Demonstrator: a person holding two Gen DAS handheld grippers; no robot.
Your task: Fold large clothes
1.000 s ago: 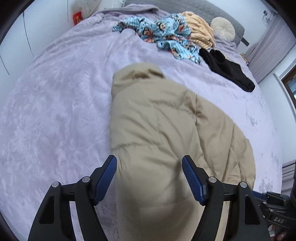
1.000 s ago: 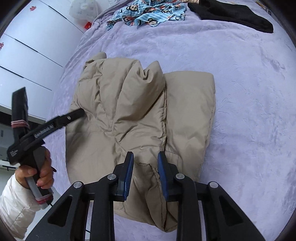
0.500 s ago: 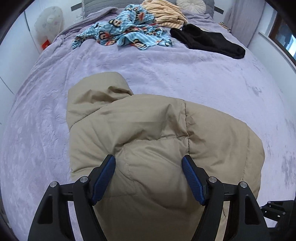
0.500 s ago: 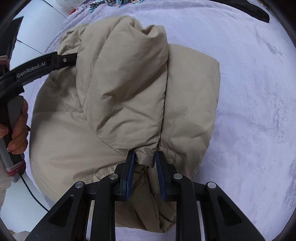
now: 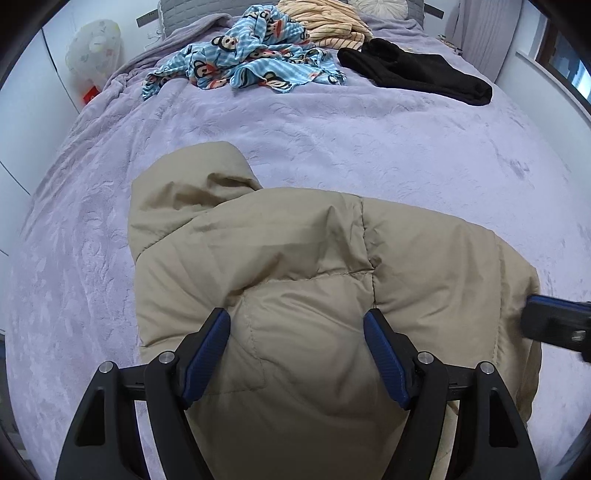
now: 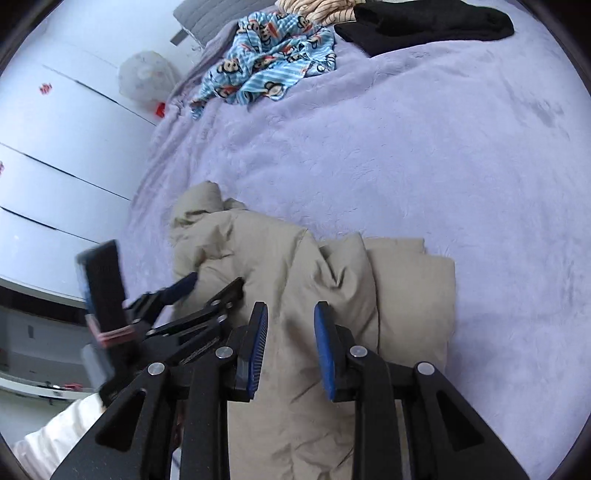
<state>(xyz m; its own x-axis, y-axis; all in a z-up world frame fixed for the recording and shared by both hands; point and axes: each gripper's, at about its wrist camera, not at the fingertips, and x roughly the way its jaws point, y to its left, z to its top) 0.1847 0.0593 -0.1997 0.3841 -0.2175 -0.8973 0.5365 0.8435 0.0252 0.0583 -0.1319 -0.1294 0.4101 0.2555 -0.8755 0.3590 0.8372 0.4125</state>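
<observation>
Beige padded jacket (image 5: pixel 303 295) lies folded on the purple blanket (image 5: pixel 369 147). Both the left gripper (image 5: pixel 297 343) and right gripper (image 6: pixel 288 347) hover spread, empty; press layers flat, align edges.

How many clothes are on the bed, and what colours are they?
Beige puffy jacket: 1
Blue monkey-print garment: 1
Black garment: 1
Yellow-orange striped garment: 1
Total: 4 on the purple blanket.
</observation>
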